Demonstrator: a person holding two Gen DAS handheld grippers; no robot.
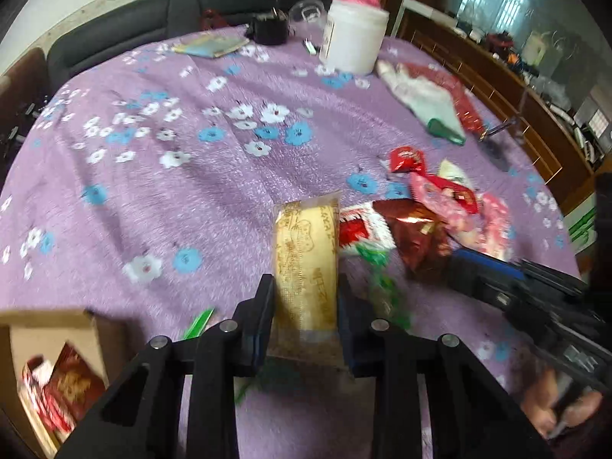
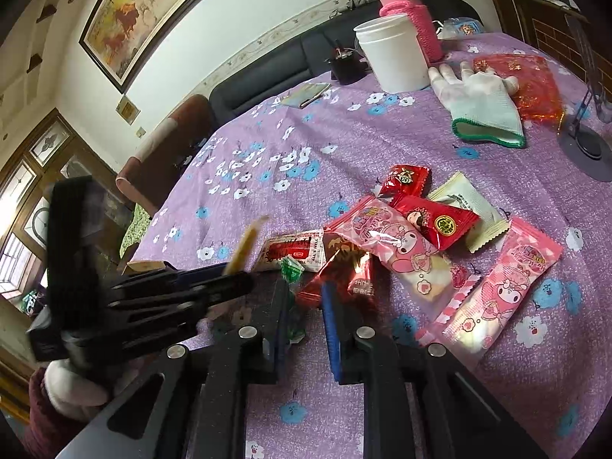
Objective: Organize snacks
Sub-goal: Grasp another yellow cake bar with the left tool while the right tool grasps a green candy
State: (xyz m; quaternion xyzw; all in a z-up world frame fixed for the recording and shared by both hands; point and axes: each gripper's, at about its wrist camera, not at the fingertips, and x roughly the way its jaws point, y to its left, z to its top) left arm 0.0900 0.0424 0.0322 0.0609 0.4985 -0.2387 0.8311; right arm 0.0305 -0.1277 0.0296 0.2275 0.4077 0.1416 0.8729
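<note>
Floral tablecloth (image 1: 191,199): left tool (image 1: 306,306) grips beige pkt (image 1: 306,260), print unreadable.

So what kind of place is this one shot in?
Most likely a home living or dining room: a table under a purple floral cloth, a dark sofa behind it, a framed painting on the wall, and wooden cabinets along one side.

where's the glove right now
In the right wrist view the glove lies flat at the table's far right, just right of the white tub, fingers overlapping a red packet.
</note>
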